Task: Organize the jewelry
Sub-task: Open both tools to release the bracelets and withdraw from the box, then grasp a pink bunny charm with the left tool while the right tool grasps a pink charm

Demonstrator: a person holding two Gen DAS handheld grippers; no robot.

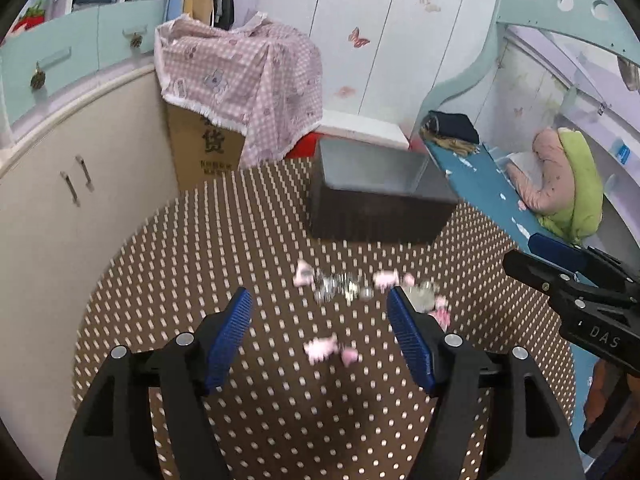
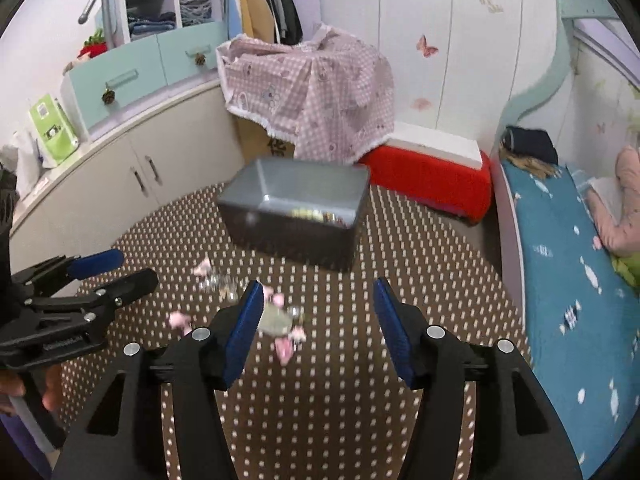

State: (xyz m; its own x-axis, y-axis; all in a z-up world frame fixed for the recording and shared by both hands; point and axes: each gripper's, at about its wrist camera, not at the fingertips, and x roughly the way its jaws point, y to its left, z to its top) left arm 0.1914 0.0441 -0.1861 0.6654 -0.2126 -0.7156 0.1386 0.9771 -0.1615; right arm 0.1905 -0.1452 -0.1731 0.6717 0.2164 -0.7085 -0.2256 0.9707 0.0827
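Observation:
Blurred pink and silver jewelry pieces (image 1: 340, 286) lie scattered on the brown dotted table (image 1: 200, 240). A loose pink piece (image 1: 324, 348) lies nearer, between the fingers of my left gripper (image 1: 319, 292), which is open and touches nothing. Behind the pieces stands an open grey box (image 1: 380, 196). In the right wrist view the grey box (image 2: 296, 208) has a few small items on its floor. My right gripper (image 2: 318, 283) is open and empty; a pale piece (image 2: 276, 320) and a pink one (image 2: 284, 348) lie by its left finger. Each gripper also shows at the other view's edge.
A cardboard box under a pink checked cloth (image 1: 240, 76) stands behind the table. A red stool with a white top (image 2: 432, 176) sits behind the box. A bed with a blue sheet (image 2: 568, 280) runs along the right. A cream cabinet (image 2: 120, 168) curves along the left.

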